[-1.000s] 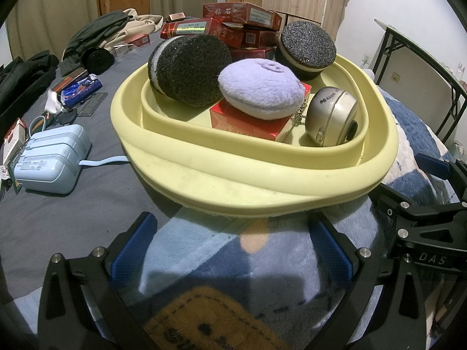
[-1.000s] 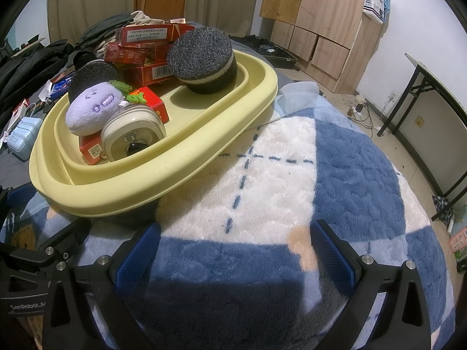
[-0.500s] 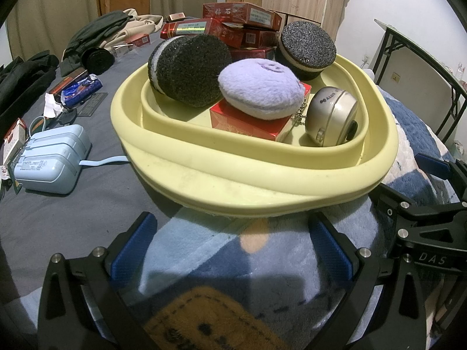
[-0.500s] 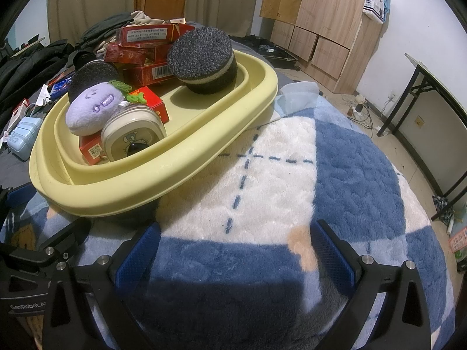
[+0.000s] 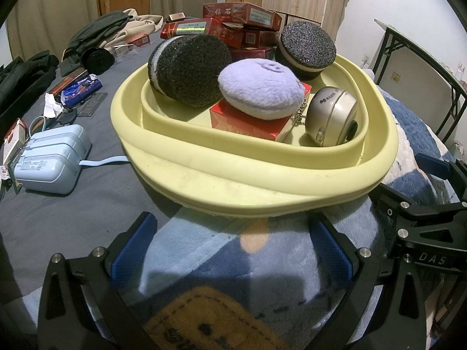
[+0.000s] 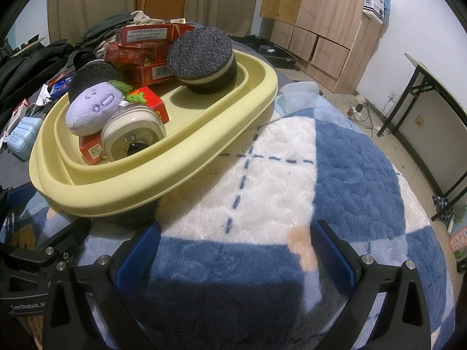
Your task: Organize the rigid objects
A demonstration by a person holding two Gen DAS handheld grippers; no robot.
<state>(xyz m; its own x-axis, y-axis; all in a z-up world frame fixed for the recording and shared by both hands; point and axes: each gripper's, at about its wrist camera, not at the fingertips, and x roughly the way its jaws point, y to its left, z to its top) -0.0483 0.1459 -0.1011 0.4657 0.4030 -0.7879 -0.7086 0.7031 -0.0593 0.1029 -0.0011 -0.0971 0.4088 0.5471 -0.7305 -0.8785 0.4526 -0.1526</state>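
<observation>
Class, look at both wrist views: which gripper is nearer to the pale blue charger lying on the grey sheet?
Left. The left gripper sits just right of the pale blue charger, beside the yellow tray. The right gripper lies further right, with the tray between.

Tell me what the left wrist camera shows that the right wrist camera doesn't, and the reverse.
Left wrist only: the silver side of the alarm clock and a plug strip up close. Right wrist only: the clock's cream face, the purple plush toy's stitched face, the wooden cabinets. Both: the yellow tray on the blanket, two black sponges, red boxes; both grippers open, empty.
</observation>
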